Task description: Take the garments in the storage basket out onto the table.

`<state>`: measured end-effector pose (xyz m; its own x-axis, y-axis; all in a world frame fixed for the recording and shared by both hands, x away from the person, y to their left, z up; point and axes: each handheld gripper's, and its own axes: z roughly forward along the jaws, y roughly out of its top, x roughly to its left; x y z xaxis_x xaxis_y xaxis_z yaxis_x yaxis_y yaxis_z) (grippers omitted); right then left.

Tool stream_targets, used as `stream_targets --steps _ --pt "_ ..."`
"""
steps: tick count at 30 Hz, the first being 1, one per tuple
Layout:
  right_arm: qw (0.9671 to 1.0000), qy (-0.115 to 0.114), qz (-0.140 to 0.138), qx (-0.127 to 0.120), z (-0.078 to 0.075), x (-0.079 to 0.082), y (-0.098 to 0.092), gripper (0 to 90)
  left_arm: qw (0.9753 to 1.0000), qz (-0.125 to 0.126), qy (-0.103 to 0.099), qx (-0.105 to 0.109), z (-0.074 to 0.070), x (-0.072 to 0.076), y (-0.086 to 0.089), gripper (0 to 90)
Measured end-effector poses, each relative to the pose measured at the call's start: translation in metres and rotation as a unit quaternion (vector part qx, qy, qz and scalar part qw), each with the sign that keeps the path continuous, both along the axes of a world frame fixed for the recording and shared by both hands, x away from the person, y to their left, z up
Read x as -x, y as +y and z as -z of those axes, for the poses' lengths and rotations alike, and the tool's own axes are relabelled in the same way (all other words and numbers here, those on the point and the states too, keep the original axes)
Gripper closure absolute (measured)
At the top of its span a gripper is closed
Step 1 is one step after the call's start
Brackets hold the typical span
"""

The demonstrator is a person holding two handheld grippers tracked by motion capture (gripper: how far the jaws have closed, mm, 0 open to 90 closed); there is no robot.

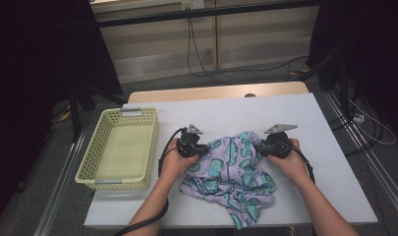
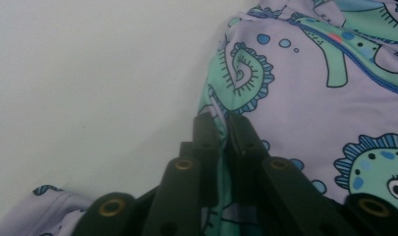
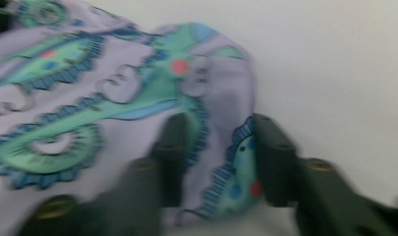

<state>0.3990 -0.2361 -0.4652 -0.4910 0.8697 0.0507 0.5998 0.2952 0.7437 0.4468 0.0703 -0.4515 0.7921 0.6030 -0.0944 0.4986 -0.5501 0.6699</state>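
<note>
Jaws of the left gripper are pinched together on a fold of the cloth, the fabric squeezed in the narrow slit between the two black tips. Those of the right gripper stand apart, straddling a lobe of the same cloth at its edge; that view is blurred, so whether the pads already touch the fabric cannot be told.

Up close the cloth is a thin, smooth lilac fabric printed with teal sea creatures outlined in dark blue: curled seahorse tails with fringed edges, a round fish with an eye, small blue bubbles and a few red dots. A blue-stitched seam runs across it in the left gripper view.

From the high view, one cloth lies crumpled on the white table, near the front edge and about midway across. Its upper part is bunched between the two grippers and its lower part trails toward the person. The left gripper sits at the cloth's left side and the right gripper at its right, each held in one hand, two grippers and two forearms in all.

Farther left, well apart from the cloth, stands one pale yellow basket with slotted walls, nothing inside it. No writing or label can be read anywhere.
</note>
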Motion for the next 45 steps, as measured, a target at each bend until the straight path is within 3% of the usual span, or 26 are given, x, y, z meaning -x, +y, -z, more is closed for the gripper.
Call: stream_targets --steps 1,2,3,5,9,12,15,18,20,26,29,38,45 --pt "1.0000 -0.004 -0.001 0.005 0.000 0.000 0.003 71.8 1.0000 -0.003 -0.005 0.002 -0.002 0.000 0.001 86.7" --pt "0.9999 -0.006 -0.009 0.011 0.000 -0.001 0.005 79.1 0.9999 -0.007 -0.011 0.009 -0.005 0.000 0.004 87.0" --pt "0.9998 -0.004 -0.022 -0.002 0.000 -0.002 0.007 84.5 0.9996 -0.013 -0.017 0.020 -0.008 0.000 0.007 87.2" --pt "0.9992 -0.013 -0.037 0.003 0.000 -0.002 0.012 88.8 0.9987 -0.026 -0.027 0.034 -0.015 0.000 0.016 87.4" --pt "0.9974 -0.023 -0.069 0.003 -0.002 -0.001 0.028 89.3 0.9974 -0.037 -0.044 0.042 -0.026 0.002 0.028 87.5" --pt "0.9949 -0.016 -0.099 -0.009 -0.003 -0.003 0.043 89.3 0.9982 -0.033 -0.035 0.037 -0.025 0.005 0.030 87.5" --pt "0.9913 -0.023 -0.129 0.010 0.000 0.000 0.058 89.3 0.9987 -0.030 -0.025 0.033 -0.022 0.007 0.028 87.5" --pt "0.9868 -0.018 -0.161 0.006 -0.001 0.004 0.064 89.4 0.9985 -0.023 -0.012 0.048 -0.022 0.009 0.030 87.4" --pt "0.9839 -0.021 -0.177 0.006 -0.001 0.009 0.069 89.4 0.9990 -0.018 -0.010 0.041 -0.022 0.011 0.031 87.4" --pt "0.9704 -0.023 -0.240 -0.010 -0.001 0.024 0.086 89.5 0.9986 -0.010 -0.001 0.051 -0.026 0.016 0.031 87.4" --pt "0.9660 -0.040 -0.255 0.012 -0.003 0.031 0.094 89.5 0.9988 -0.008 0.005 0.049 -0.028 0.019 0.031 87.4" --pt "0.9508 -0.031 -0.308 -0.022 -0.004 0.046 0.103 89.4 0.9993 0.008 0.003 0.038 -0.037 0.031 0.032 87.2" --pt "0.9368 -0.022 -0.347 -0.041 -0.004 0.060 0.107 89.4 0.9990 0.029 0.010 0.032 -0.042 0.042 0.030 87.2"
